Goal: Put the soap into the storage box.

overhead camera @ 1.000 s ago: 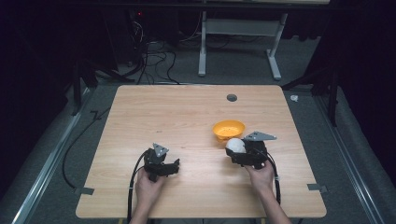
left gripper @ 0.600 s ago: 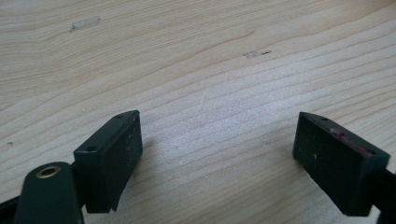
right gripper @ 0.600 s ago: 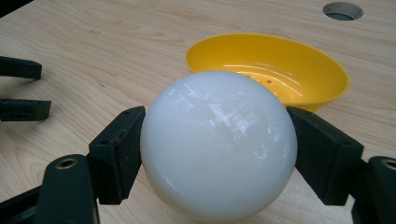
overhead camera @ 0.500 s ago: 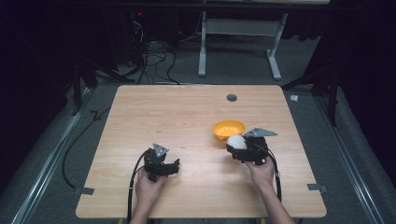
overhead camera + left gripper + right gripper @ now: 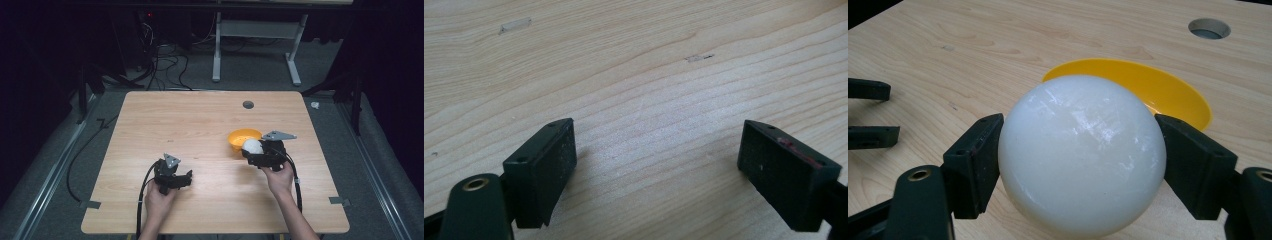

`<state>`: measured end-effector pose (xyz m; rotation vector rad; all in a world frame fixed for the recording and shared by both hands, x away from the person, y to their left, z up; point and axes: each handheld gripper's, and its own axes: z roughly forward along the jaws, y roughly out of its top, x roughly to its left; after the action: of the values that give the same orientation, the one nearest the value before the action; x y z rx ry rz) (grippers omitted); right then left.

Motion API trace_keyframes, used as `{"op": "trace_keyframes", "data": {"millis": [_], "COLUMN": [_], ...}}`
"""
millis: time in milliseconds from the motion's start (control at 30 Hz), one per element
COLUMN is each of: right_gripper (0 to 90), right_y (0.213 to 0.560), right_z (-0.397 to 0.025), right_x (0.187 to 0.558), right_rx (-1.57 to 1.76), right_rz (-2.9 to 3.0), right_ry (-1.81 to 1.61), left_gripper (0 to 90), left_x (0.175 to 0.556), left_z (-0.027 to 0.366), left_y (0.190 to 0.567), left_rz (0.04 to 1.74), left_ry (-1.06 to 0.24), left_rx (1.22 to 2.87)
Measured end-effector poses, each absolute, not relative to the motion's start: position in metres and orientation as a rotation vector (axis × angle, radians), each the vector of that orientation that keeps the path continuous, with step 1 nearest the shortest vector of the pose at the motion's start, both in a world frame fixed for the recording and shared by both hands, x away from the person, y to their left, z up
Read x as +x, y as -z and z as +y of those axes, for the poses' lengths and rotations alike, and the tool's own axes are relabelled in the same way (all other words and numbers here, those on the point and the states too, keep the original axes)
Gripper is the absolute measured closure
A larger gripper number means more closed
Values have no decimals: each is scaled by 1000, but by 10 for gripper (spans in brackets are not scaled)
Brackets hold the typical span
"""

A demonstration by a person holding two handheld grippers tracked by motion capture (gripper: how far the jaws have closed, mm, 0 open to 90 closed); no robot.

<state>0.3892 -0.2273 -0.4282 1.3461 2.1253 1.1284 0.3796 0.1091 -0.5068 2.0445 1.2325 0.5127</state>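
1. White ball [image 5: 1082, 155]: clamped between the jaws of the right gripper [image 5: 261, 152], at the near rim of the yellow bowl [image 5: 242, 138], right of table centre.
2. No writing legible on any item.
3. Left gripper [image 5: 659, 165]: jaws spread wide, holding nothing, over bare wooden table [image 5: 200, 120], near left.
4. Right gripper view adds the ball's scuffed gloss; high view adds a round table hole [image 5: 248, 104] at the far edge.

table [image 5: 200, 120]: light wood, round hole | floor [image 5: 250, 75]: grey, possibly carpet | cables [image 5: 160, 65] | white frame legs [image 5: 295, 60] | surroundings dark
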Motion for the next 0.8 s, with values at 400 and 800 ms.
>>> {"op": "trace_keyframes", "data": {"millis": [400, 800], "right_gripper": [243, 243], "right_y": [420, 419], "right_z": [-222, -216], "right_x": [406, 420], "right_rx": [1338, 1356], "right_rz": [2134, 2128], "right_ry": [-1116, -1107], "left_gripper": [161, 161], "left_x": [380, 380], "left_z": [109, 109], "left_y": [507, 507], "left_rz": [1233, 1232], "left_ry": [-512, -513], "left_rx": [2044, 2044]}}
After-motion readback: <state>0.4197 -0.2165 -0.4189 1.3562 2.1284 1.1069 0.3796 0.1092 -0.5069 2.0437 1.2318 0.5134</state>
